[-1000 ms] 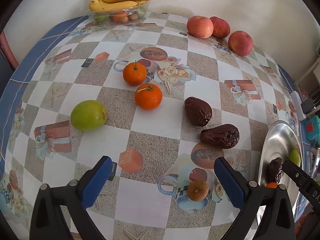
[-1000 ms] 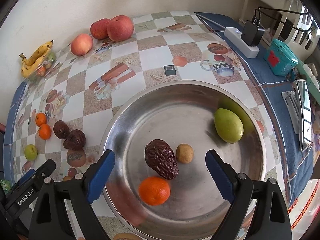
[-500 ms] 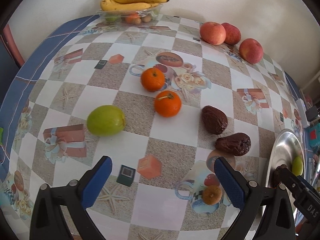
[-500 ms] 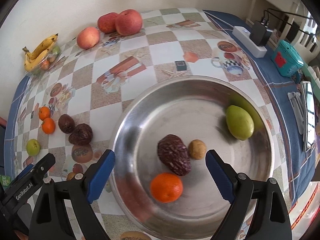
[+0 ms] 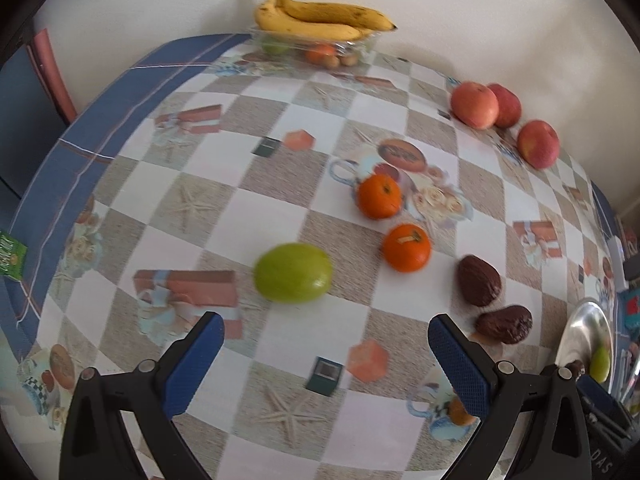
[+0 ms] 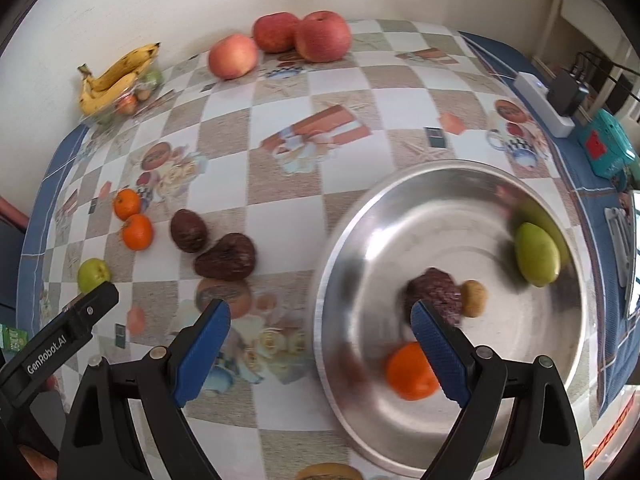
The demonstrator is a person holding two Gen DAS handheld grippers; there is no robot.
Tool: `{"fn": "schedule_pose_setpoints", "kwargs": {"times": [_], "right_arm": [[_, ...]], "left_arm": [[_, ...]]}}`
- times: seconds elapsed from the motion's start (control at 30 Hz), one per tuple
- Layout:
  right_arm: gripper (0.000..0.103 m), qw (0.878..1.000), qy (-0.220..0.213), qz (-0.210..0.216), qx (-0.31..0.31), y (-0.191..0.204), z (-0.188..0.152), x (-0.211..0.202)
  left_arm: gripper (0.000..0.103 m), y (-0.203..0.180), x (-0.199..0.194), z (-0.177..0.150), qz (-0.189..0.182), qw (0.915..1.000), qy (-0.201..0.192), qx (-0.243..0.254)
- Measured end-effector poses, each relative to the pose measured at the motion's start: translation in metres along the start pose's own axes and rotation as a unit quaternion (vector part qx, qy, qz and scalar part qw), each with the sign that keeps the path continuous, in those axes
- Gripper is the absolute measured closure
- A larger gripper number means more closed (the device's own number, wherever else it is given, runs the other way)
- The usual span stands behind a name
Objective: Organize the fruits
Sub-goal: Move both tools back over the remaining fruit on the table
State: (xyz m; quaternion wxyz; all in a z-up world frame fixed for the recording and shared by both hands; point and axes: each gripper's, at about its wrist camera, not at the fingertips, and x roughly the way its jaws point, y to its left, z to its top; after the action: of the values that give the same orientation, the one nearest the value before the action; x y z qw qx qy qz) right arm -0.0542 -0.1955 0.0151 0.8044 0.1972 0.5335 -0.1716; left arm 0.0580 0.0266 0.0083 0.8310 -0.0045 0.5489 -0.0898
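On the checkered tablecloth (image 6: 280, 216) we saw the metal bowl (image 6: 400, 200) at our right, already holding a green pear (image 6: 536, 254), an orange (image 6: 410, 372), a dark wrinkled fruit (image 6: 434, 292) and a small brown fruit (image 6: 473, 298). Compared with one second earlier, the right gripper (image 6: 316, 344) had swung to the left, away from the bowl, and its jaws were spread wide with nothing between them. The left gripper (image 5: 324, 344) had also moved left and forward; the green fruit (image 5: 294, 273) on the cloth now lay near, almost between the lines of its parted, empty fingers. We judged that this fruit was the next one to collect. Two oranges (image 5: 407, 248) and two dark fruits (image 5: 479, 281) were still loose on the cloth, well apart from the bowl, so much of the sorting remained.
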Motion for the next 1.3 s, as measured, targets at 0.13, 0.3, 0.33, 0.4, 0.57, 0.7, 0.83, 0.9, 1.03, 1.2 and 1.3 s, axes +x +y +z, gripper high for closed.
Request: {"fn": "schedule_pose_setpoints", "kwargs": {"times": [0.13, 0.3, 0.33, 0.4, 0.57, 0.7, 0.83, 0.9, 1.03, 1.2, 1.3], "right_arm": [[0.011, 1.000, 0.003, 0.010, -0.008, 0.016, -0.001, 0.002], [0.011, 1.000, 0.005, 0.020, -0.015, 0.031, -0.001, 0.005], [0.011, 1.000, 0.006, 0.022, -0.017, 0.034, -0.001, 0.005], [0.011, 0.999, 0.007, 0.026, -0.022, 0.041, -0.001, 0.007], [0.011, 0.999, 0.011, 0.033, -0.028, 0.054, -0.003, 0.009], [0.011, 0.999, 0.014, 0.039, -0.034, 0.062, -0.005, 0.011], [0.011, 0.998, 0.016, 0.034, -0.041, 0.067, -0.007, 0.013], [0.011, 0.998, 0.017, 0.036, -0.042, 0.067, -0.008, 0.013], [0.011, 0.998, 0.017, 0.041, -0.042, 0.066, -0.011, 0.013], [0.032, 0.997, 0.027, 0.060, -0.046, 0.067, -0.018, 0.015], [0.045, 0.996, 0.042, 0.060, -0.054, 0.070, -0.023, 0.022]], "left_arm": [[0.000, 0.012, -0.003, 0.005, 0.000, 0.9999, -0.004, -0.012], [0.000, 0.023, -0.005, 0.010, -0.004, 0.9997, -0.005, -0.024], [0.000, 0.025, -0.005, 0.010, -0.005, 0.9996, -0.004, -0.026], [0.000, 0.029, -0.005, 0.012, -0.008, 0.9995, -0.003, -0.031], [0.000, 0.036, -0.004, 0.013, -0.009, 0.9992, 0.001, -0.038], [0.000, 0.037, -0.001, 0.013, -0.016, 0.9990, 0.010, -0.040], [0.000, 0.035, 0.001, 0.011, -0.022, 0.9990, 0.018, -0.035], [0.000, 0.034, 0.003, 0.011, -0.026, 0.9988, 0.023, -0.033], [0.000, 0.035, 0.009, 0.009, -0.038, 0.9975, 0.042, -0.040], [0.000, 0.039, 0.014, 0.009, -0.059, 0.9951, 0.054, -0.060], [0.000, 0.043, 0.014, 0.010, -0.071, 0.9933, 0.055, -0.072]]}}
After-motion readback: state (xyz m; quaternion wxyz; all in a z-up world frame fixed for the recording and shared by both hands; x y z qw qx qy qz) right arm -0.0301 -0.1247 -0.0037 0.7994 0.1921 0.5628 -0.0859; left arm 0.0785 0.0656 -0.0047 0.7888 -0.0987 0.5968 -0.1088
